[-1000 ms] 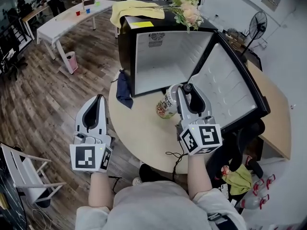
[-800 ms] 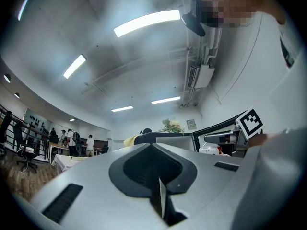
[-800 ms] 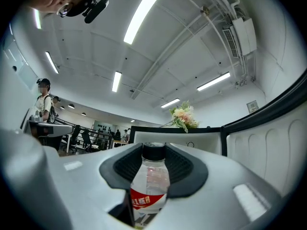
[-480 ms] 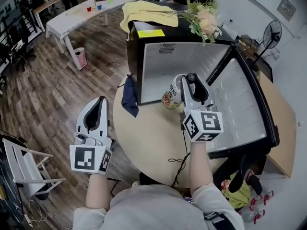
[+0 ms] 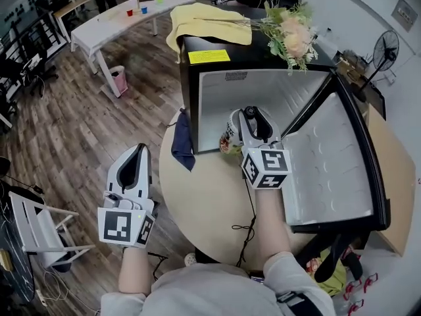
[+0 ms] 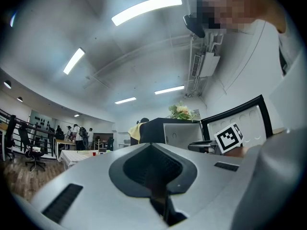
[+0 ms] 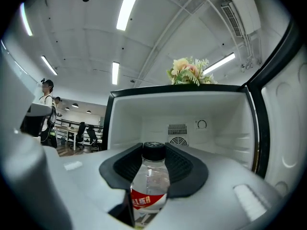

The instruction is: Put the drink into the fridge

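Well, closest to the person the left gripper (image 5: 137, 151) hangs low beside the round table (image 5: 197, 196), just where it hung a second ago. Its jaws are pressed together with nothing between them.

The change is all on the other side. The right gripper (image 5: 250, 115) has carried the drink bottle (image 7: 149, 176) forward across the table. A second ago it stood out near the swung-open fridge door (image 5: 329, 157). Now it is at the mouth of the fridge (image 5: 263, 87). The jaws are clamped on the bottle's clear body, just under its black cap, and the bottle stands upright in their hold.

Looking along that gripper, the white cavity and the vent on its back wall fill the space straight ahead. So the approach looks nearly done. I'd judge what remains is to push the bottle in over the sill, set it on the fridge floor and let go.

Beyond, the flowers (image 5: 293, 35) and a yellow cloth (image 5: 207, 18) lie on top of the fridge.
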### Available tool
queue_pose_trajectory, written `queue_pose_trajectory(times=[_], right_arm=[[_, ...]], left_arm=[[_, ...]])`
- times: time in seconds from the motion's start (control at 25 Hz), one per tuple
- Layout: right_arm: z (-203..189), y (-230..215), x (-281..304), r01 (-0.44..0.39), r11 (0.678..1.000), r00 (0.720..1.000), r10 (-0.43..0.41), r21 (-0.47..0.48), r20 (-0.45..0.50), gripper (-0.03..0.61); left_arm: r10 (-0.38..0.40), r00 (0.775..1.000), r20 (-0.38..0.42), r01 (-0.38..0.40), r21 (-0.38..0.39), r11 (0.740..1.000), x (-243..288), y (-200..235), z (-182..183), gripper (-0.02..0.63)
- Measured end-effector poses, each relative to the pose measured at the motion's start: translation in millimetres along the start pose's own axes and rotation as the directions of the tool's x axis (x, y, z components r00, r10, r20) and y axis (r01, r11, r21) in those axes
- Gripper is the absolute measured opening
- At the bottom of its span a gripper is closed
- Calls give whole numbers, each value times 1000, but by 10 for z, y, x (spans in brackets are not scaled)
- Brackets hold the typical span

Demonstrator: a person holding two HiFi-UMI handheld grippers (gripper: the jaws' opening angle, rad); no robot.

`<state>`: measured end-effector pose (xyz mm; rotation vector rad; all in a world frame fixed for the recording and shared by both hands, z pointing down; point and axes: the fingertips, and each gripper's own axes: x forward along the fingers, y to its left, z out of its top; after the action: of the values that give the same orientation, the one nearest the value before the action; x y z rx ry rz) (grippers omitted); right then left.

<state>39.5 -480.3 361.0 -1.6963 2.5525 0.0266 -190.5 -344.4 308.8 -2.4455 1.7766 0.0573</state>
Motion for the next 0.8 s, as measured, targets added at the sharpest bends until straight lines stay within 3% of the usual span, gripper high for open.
queue_pose_trajectory(times=[0.8], right_arm=[[-435,-50,903,-41,997,997,36,-62,-69,155]], left_arm=[[29,998,-64,-31,-28,999,145,155,-307,9]])
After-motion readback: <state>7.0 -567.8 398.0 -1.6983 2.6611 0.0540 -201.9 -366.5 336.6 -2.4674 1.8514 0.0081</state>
